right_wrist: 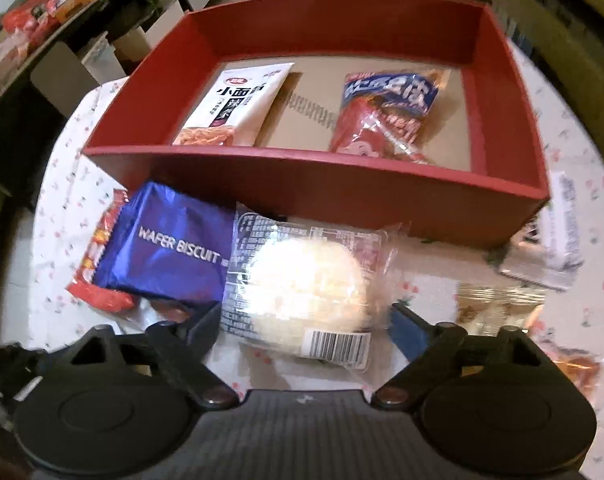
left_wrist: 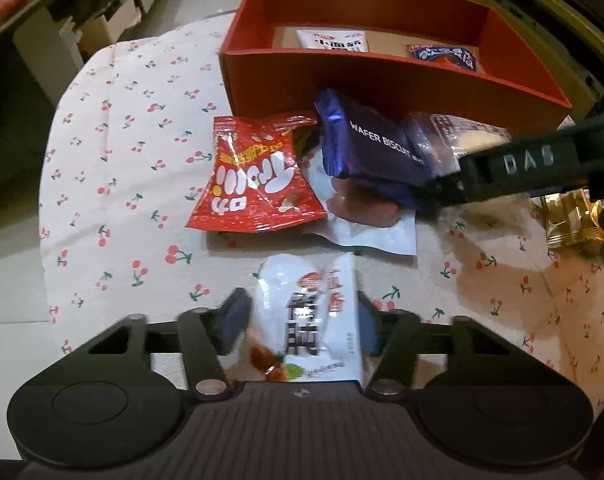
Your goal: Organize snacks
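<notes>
White packet (left_wrist: 307, 316) sits between the left gripper's (left_wrist: 302, 322) pads, which press its sides on the cherry-print cloth (left_wrist: 134, 208); its near end is hidden by the gripper body. Far right, the red box (left_wrist: 381, 80) holds two packets.

Right gripper (right_wrist: 302, 320): jaws wide apart around the clear-wrapped bun (right_wrist: 305, 284), not touching it; blue wafer pack (right_wrist: 170, 248) lies left, blurred.

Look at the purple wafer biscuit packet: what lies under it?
The wafer biscuit packet rests on a clear packet with a reddish-brown snack, and overlaps the red snack bag at its edge. How far both extend beneath is covered.
</notes>
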Tool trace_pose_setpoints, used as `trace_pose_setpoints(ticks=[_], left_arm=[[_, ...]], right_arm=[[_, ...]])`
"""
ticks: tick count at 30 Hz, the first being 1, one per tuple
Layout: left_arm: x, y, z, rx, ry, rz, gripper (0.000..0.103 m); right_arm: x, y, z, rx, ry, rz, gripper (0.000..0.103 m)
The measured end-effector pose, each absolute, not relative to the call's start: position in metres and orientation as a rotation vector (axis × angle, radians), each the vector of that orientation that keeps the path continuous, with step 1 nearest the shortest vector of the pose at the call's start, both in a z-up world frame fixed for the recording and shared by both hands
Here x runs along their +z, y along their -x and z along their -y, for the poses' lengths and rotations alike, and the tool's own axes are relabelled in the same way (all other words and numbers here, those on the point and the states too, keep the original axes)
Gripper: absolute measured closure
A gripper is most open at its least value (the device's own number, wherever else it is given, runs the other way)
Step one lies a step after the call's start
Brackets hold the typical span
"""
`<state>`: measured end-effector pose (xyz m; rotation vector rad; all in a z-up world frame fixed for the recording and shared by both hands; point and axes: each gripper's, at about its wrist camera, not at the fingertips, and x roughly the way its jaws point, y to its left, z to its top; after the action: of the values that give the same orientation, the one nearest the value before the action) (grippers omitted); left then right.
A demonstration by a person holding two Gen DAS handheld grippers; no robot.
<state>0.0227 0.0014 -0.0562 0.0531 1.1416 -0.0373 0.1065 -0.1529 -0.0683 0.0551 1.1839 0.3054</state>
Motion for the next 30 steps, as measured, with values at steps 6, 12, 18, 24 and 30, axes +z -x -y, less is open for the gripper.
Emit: trace_pose_setpoints(ticks=[6, 12, 18, 24, 30], left_arm=[[-0.052, -0.021, -0.007, -0.046, -0.027, -1.135, 0.045], [-0.042, -0.02, -0.008, -0.058, -0.004, -1.114, 0.045], [-0.033, -0.02, -0.012, -0.066, 0.036, -1.097, 0.045], [-0.026, -0.017, -0.007, -0.099, 0.051, -1.08, 0.045], [-0.014, -0.015, -0.004, -0.117, 0.063, -1.045, 0.045]], right_arm=[[-0.055, -0.087, 0.149, 0.299, 0.051, -1.113, 0.029], [-0.045, -0.075, 0.155, 0.306, 0.034, -1.088, 0.031], [-0.036, -0.06, 0.159, 0.319, 0.025, -1.066, 0.032], [-0.026, -0.045, 0.164, 0.328, 0.004, -1.037, 0.032], [-0.014, -0.038, 0.167, 0.327, -0.015, -0.991, 0.032]])
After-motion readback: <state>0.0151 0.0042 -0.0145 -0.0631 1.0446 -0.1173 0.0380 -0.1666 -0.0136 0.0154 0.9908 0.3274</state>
